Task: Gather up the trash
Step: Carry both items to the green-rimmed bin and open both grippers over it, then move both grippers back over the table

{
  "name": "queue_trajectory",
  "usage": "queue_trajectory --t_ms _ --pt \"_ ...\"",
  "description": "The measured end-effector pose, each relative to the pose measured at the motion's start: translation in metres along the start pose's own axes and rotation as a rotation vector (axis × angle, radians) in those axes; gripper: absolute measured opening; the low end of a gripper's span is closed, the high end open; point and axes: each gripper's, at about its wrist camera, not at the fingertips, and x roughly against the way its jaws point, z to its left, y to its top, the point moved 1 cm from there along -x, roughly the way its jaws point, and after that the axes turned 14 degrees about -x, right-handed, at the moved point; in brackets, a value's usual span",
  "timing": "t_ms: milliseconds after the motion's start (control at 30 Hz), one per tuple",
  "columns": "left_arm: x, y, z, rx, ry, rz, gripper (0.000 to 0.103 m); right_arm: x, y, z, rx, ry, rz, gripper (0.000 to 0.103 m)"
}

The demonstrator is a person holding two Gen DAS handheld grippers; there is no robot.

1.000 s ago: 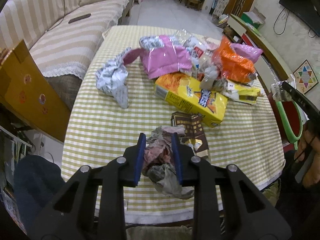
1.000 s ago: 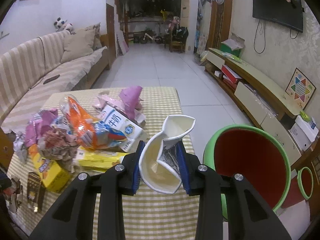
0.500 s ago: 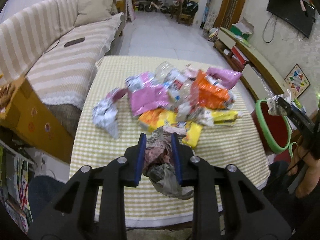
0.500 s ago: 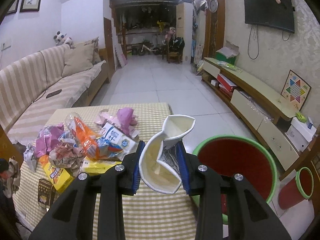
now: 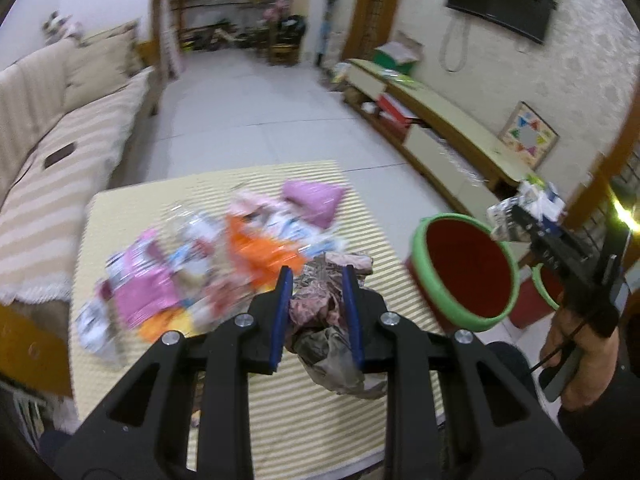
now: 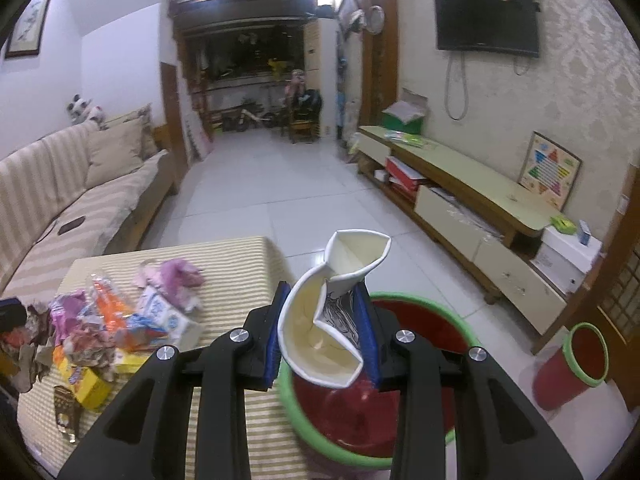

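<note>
My left gripper (image 5: 316,280) is shut on a crumpled brown and pink wrapper (image 5: 328,320), held up above the striped table (image 5: 320,420). My right gripper (image 6: 322,296) is shut on a crushed white paper cup (image 6: 332,312), which hangs over the near rim of the red bin with a green rim (image 6: 404,416). In the left wrist view the same bin (image 5: 464,268) stands to the right of the table, and the right gripper (image 5: 520,216) shows above its far side, held by a hand (image 5: 576,356). A heap of trash (image 5: 224,256) lies on the table (image 6: 240,264), blurred in this view.
A smaller red bin with a green rim (image 6: 576,364) stands on the floor to the right. A striped sofa (image 6: 72,200) runs along the left. A low TV bench (image 6: 472,200) lines the right wall. White tiled floor (image 6: 280,184) lies beyond the table.
Both grippers rose and swung to the right with their loads. The red bin came into the left wrist view, and the paper cup now hangs over the bin's rim.
</note>
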Motion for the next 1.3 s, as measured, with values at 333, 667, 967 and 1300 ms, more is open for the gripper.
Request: queue_trajectory --t_ms 333,667,967,1300 --pt "-0.047 0.063 -0.074 -0.100 -0.163 -0.027 0.025 -0.013 0.005 -0.064 -0.081 -0.040 0.051 0.031" --pt "-0.114 0.093 -0.139 -0.142 -0.266 0.015 0.025 -0.040 -0.002 -0.092 -0.118 -0.045 0.122 0.033" --pt "-0.132 0.101 -0.146 -0.085 -0.287 -0.011 0.082 -0.050 -0.009 -0.108 -0.160 -0.045 0.154 0.061" --pt "-0.116 0.105 -0.129 -0.058 -0.231 -0.035 0.097 -0.042 -0.007 -0.104 -0.171 -0.046 0.135 0.092"
